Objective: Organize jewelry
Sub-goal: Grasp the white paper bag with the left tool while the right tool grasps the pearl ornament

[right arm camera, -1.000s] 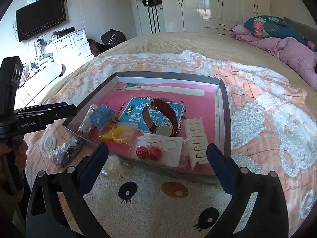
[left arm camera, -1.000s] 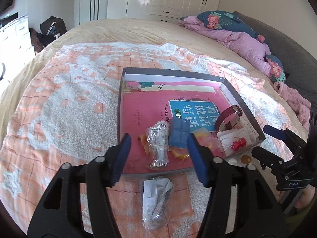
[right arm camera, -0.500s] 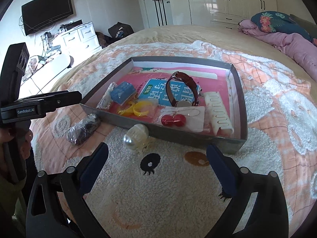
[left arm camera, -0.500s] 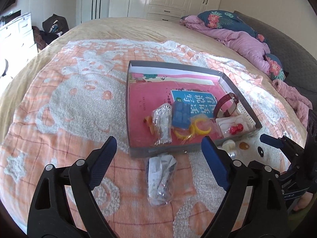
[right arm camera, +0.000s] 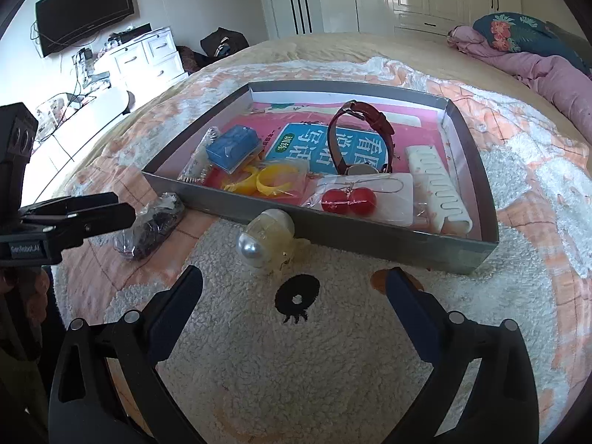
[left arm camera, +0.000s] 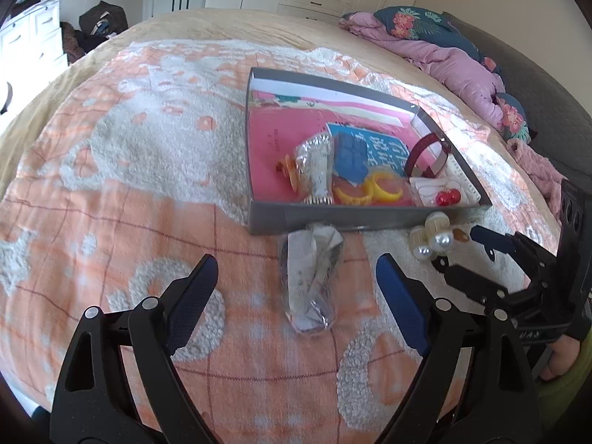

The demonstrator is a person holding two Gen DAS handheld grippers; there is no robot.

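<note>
We've got both tongs spread wide and empty, left gripper (left arm camera: pixel 296 277) over the plastic bag (left arm camera: pixel 310 281), right gripper (right arm camera: pixel 294 296) near the pearl clip (right arm camera: pixel 264 238) beside the grey tray (right arm camera: pixel 370 238).

Left claw (left arm camera: pixel 296 277) spread wide, empty; right claw (right arm camera: pixel 294 292) likewise, both low, level.

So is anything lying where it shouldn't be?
Yes. Two things sit outside the grey tray, on the blanket: a pearl piece against its front wall, and a clear bag of dark jewelry near its corner. The watch and red earrings are already inside. Both hand-held grippers are open and empty.
</note>
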